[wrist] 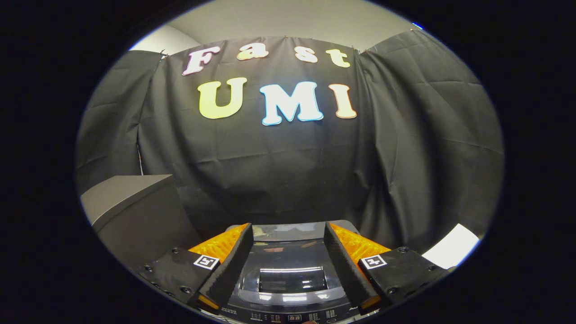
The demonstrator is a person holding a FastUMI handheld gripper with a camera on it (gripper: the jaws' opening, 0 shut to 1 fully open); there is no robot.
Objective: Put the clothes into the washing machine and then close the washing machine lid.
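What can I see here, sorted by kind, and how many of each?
Washing machine, lid down: 1
Grey box beside it: 1
White sheet on the other side: 1
Gripper, fingers open and empty above the lid: 1
Total: 4

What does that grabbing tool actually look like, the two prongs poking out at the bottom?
The gripper has two wedge-shaped fingers with black ribbed inner pads and translucent orange outer sides. Each finger sits on a flat black block held by dark screws, and each block carries a small square black-and-white marker. The fingers stand apart, open, above the dark glossy washing machine lid.
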